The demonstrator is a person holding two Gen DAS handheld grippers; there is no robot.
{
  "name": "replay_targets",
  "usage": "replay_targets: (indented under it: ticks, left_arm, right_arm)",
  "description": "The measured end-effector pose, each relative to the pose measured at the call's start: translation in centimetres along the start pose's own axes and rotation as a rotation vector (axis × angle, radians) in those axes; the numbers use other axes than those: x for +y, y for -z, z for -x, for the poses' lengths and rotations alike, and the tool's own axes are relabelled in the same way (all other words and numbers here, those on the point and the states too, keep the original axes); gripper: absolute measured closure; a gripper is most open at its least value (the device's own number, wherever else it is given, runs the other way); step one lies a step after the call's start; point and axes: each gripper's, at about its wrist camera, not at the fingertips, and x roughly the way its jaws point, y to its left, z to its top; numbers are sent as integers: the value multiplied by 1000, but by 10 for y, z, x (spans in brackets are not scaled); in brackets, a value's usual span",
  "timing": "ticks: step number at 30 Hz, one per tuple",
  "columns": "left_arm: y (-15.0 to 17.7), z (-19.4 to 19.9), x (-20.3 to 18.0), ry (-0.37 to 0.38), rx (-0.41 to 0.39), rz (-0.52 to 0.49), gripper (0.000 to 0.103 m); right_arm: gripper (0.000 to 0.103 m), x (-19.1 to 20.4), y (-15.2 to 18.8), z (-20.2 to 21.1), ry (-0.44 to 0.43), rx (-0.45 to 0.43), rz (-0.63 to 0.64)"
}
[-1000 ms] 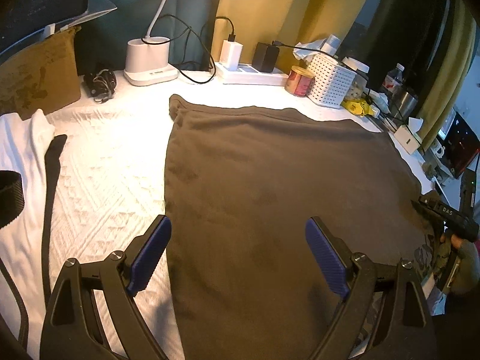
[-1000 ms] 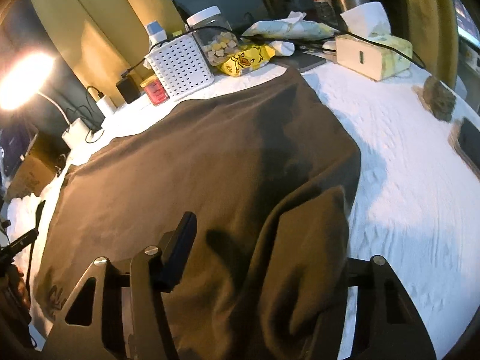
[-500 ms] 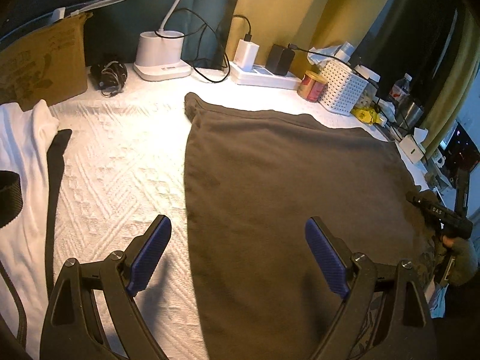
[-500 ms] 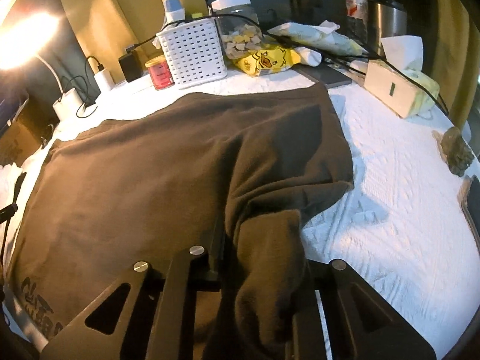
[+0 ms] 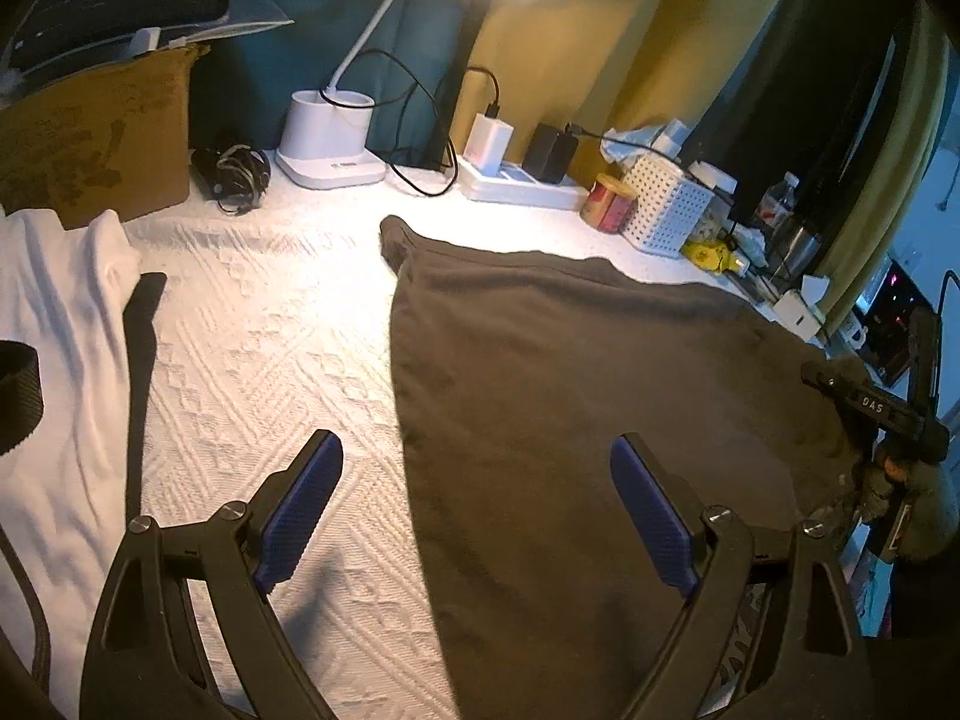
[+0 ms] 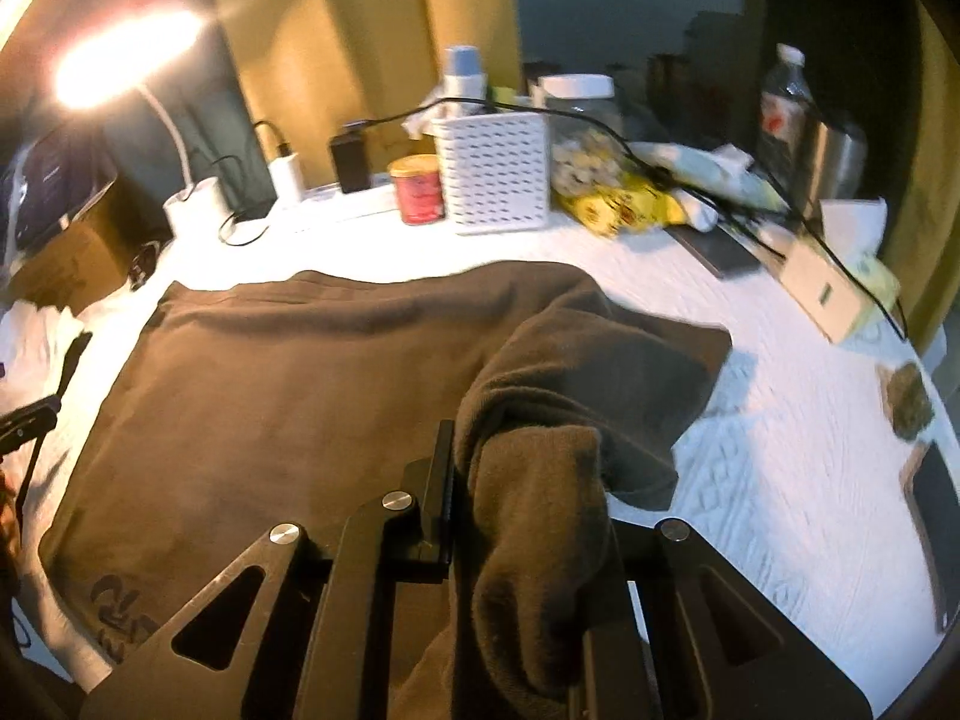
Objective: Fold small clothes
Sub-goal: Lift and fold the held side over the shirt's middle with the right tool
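Note:
A brown garment (image 5: 588, 396) lies spread flat on the white textured cover (image 5: 264, 360). My left gripper (image 5: 477, 516) is open and empty, hovering over the garment's left edge near the front. My right gripper (image 6: 528, 516) is shut on the brown garment's right edge (image 6: 540, 480) and holds a bunched fold of it lifted over the rest of the cloth (image 6: 288, 396). The right gripper also shows at the right edge of the left wrist view (image 5: 870, 414).
A white garment (image 5: 60, 360) with a black strap lies at the left. Along the back stand a cardboard box (image 5: 90, 138), a lamp base (image 5: 330, 144), a power strip (image 5: 516, 180), a red can (image 6: 417, 189) and a white basket (image 6: 495, 171). A tissue box (image 6: 834, 288) sits right.
My right gripper closed on the garment's right edge and pulled it up and leftward over the cloth. My left gripper drew back and left, staying open.

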Motion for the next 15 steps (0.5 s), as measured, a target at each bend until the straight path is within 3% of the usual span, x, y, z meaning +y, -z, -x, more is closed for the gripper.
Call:
replay_targets:
  ticks: [15]
  left_arm:
    - [9,24,25,39,-51,27,13]
  right_arm:
    - [89,96,-5,-11,-93,29,145]
